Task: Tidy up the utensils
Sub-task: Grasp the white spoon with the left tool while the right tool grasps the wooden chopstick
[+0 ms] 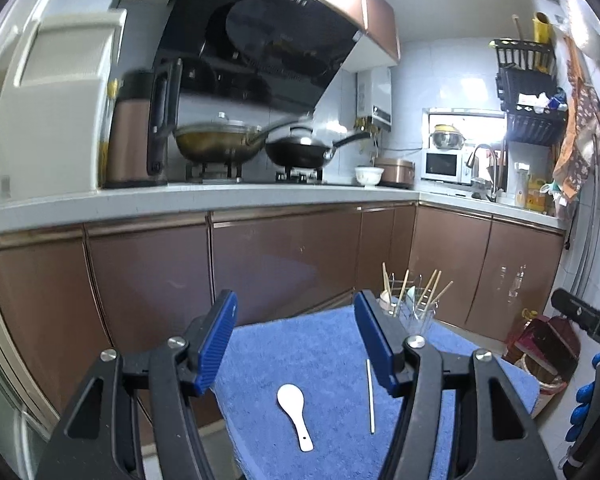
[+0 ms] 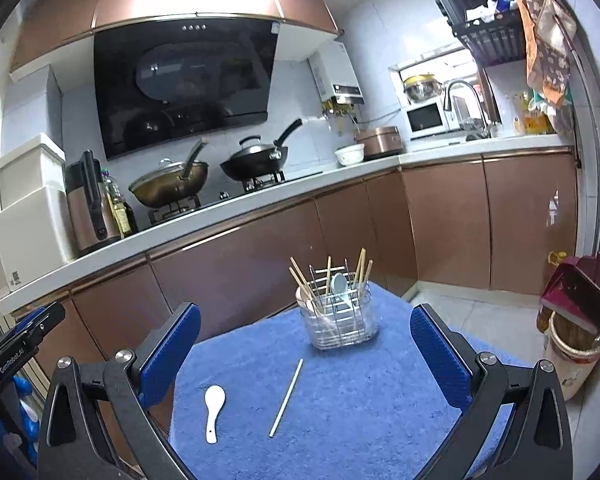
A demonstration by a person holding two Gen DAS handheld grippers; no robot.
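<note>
Two utensils lie loose on the blue towel (image 2: 340,400): a white spoon (image 2: 214,410) and a single chopstick (image 2: 286,398), near each other but apart. Behind them at the towel's far edge stands the clear holder (image 2: 340,320), already stocked with several chopsticks and another spoon.

Both grippers hang above the near end of the towel, spread wide and empty. Seen from its own camera, the left gripper (image 1: 296,340) frames the spoon (image 1: 296,414) between its blue pads, with the chopstick (image 1: 370,396) just inside the right pad. The right gripper (image 2: 306,354) looks straight over the chopstick toward the holder.

The step in hand is likely a reach for one loose piece. For the chopstick, the pads should straddle it across its width near the middle, low to the towel, since it is thin and may roll. For the spoon, gripping the handle across its narrow sides seems safest; glazed ware may slip. Lifting clear before moving to the holder avoids knocking the upright sticks.
</note>
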